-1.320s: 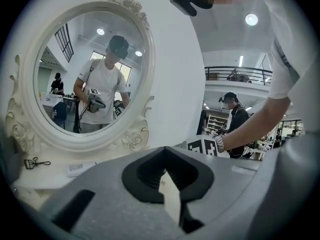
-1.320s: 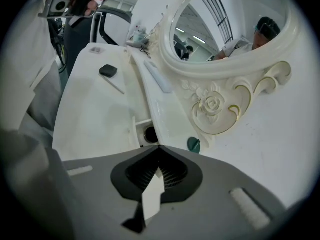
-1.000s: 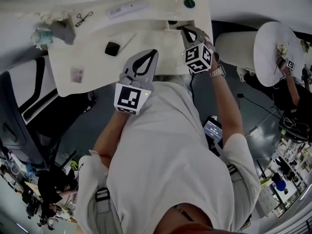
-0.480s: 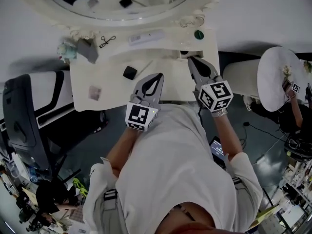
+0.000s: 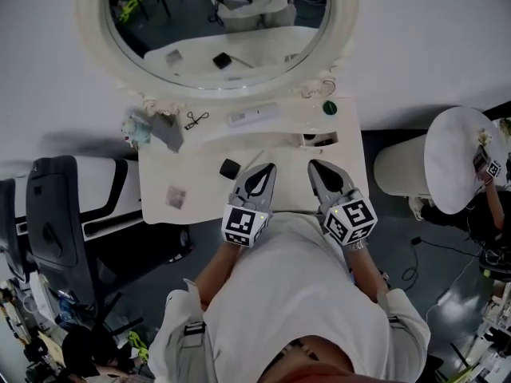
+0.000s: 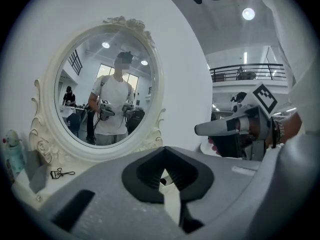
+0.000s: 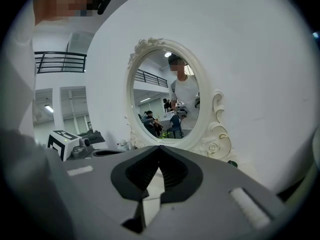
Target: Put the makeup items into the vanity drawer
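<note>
White tube (image 5: 253, 116), long axis left-right

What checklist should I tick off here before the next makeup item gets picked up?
1. The left gripper is empty, jaws together: ok.
2. The right gripper is empty, jaws together: ok.
3. All makeup stowed: not ok. The black compact, eyelash curler and white tube lie on the vanity top.
4. The drawer is open wide enough: cannot tell; only a dark slot shows.
5. Nothing lies between the left gripper and the black compact: ok.
</note>
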The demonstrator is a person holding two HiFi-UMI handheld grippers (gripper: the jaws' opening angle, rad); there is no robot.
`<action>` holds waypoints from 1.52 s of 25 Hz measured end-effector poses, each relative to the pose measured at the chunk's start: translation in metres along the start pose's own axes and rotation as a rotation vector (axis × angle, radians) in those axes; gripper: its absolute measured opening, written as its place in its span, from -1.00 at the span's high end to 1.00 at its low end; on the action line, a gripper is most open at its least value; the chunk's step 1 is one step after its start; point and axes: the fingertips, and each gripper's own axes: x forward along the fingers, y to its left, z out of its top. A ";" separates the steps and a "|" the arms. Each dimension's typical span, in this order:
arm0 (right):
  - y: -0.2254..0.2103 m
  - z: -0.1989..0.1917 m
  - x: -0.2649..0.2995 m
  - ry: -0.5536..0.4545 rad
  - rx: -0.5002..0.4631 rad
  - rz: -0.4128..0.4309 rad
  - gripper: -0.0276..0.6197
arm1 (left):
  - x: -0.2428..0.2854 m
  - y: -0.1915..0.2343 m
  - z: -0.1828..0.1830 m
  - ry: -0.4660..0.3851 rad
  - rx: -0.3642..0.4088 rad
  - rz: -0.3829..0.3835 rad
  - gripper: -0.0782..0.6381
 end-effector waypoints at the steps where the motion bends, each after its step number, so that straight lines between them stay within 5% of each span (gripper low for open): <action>1: 0.004 -0.001 0.001 -0.006 0.025 -0.005 0.90 | -0.001 0.000 0.002 -0.002 0.000 0.002 0.76; 38: 0.038 -0.018 0.033 -0.014 -0.005 0.012 0.90 | -0.007 0.027 0.004 0.007 0.028 0.020 0.76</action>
